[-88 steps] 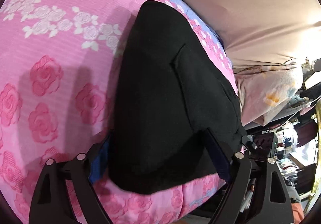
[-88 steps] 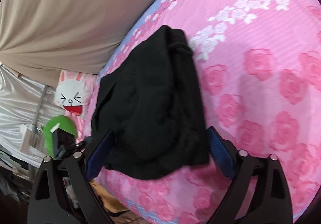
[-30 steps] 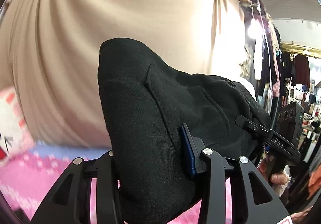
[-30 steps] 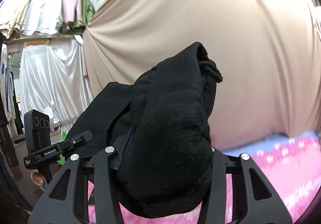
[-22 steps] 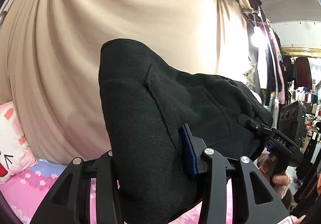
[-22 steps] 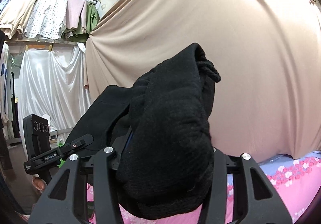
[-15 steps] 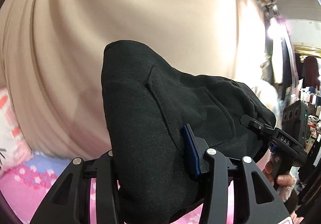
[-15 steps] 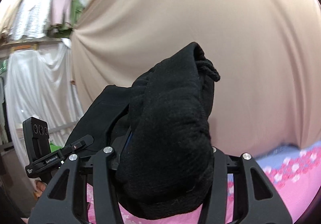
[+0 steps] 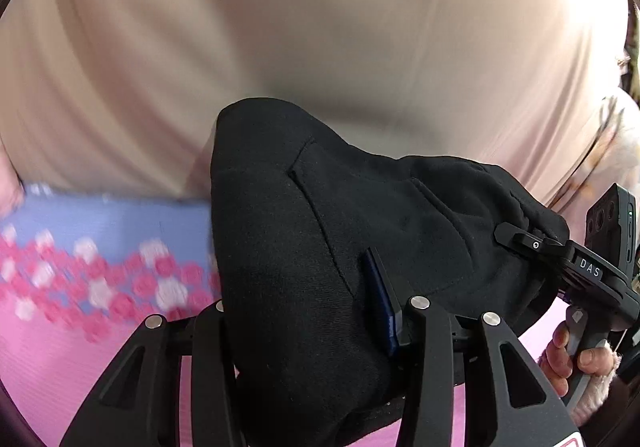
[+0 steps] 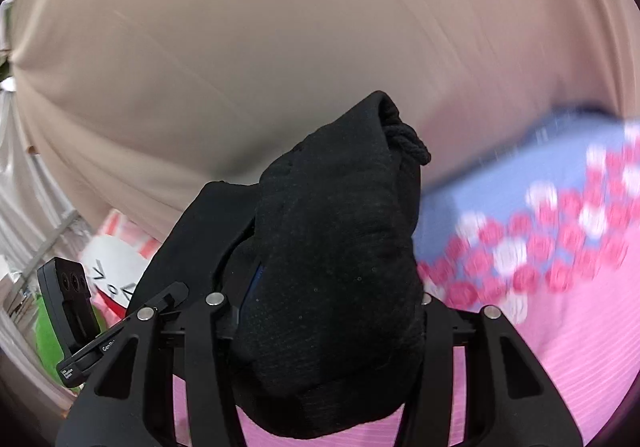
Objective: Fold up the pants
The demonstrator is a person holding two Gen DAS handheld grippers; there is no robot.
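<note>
Left gripper [image 9: 304, 311] clamped on a bunched fold of the black pants [image 9: 360, 247]; the blue pad at 3 o'clock presses into the cloth, the opposite finger is hidden behind fabric. Right gripper [image 10: 320, 311] likewise clenched on a thick wad of the same pants, drawstring cord [image 10: 408, 143] sticking out at 1 o'clock. The pants span between the two grippers, lifted above the pink rose-print bed cover [image 10: 580, 327]; whether any part touches the bed cannot be told, since the background is motion-blurred. In the left wrist view the right gripper sits at 3 o'clock with the person's hand [image 9: 576, 359] on its handle. Beige curtain [image 9: 320, 27] fills 12 o'clock. Bunny-face pillow [image 10: 112, 263] at 9 o'clock in the right wrist view.
</note>
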